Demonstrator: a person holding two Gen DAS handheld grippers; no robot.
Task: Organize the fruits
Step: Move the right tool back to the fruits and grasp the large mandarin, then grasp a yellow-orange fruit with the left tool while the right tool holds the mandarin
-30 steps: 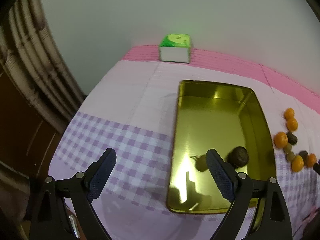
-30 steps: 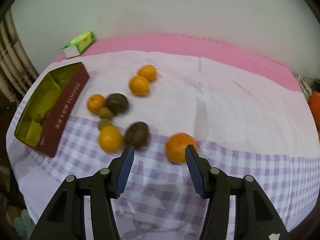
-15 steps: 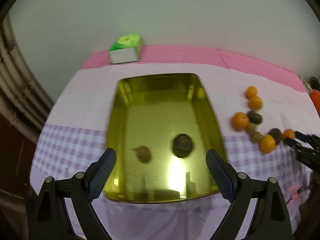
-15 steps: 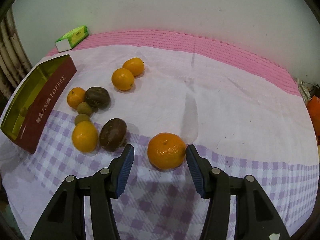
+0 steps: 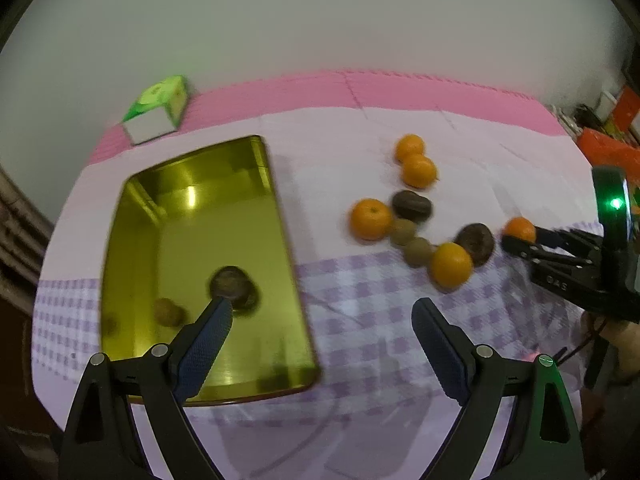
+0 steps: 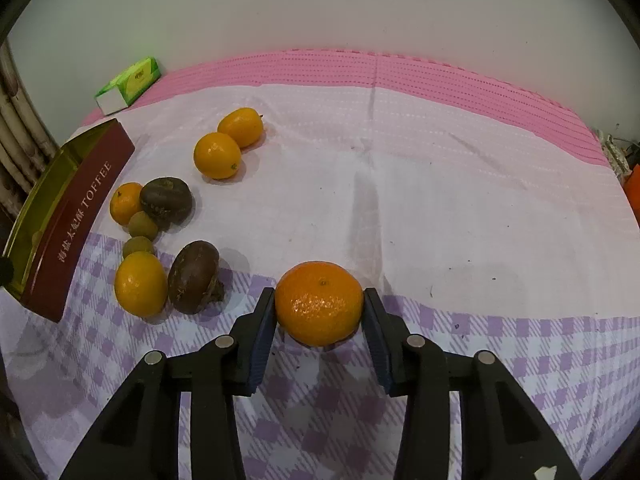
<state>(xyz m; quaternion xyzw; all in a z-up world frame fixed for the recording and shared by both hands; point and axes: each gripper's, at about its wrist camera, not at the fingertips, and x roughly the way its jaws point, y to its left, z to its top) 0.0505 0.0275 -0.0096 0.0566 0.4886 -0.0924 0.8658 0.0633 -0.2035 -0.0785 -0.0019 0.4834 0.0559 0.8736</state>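
Observation:
In the right wrist view my right gripper has its pads against both sides of an orange mandarin that rests on the checked cloth. Left of it lie several oranges and brown fruits, among them a dark brown fruit and an orange. The gold tin holds a dark brown fruit and a small brown one. My left gripper is open and empty above the tin's right edge. The right gripper shows at the right of the left wrist view.
A green and white box lies at the back left on the pink mat. The tin's red side reads TOFFEE. Orange objects stand past the table's right edge.
My right gripper has moved forward and closed onto the mandarin. My left gripper has swung right, from over the tin toward the loose fruit.

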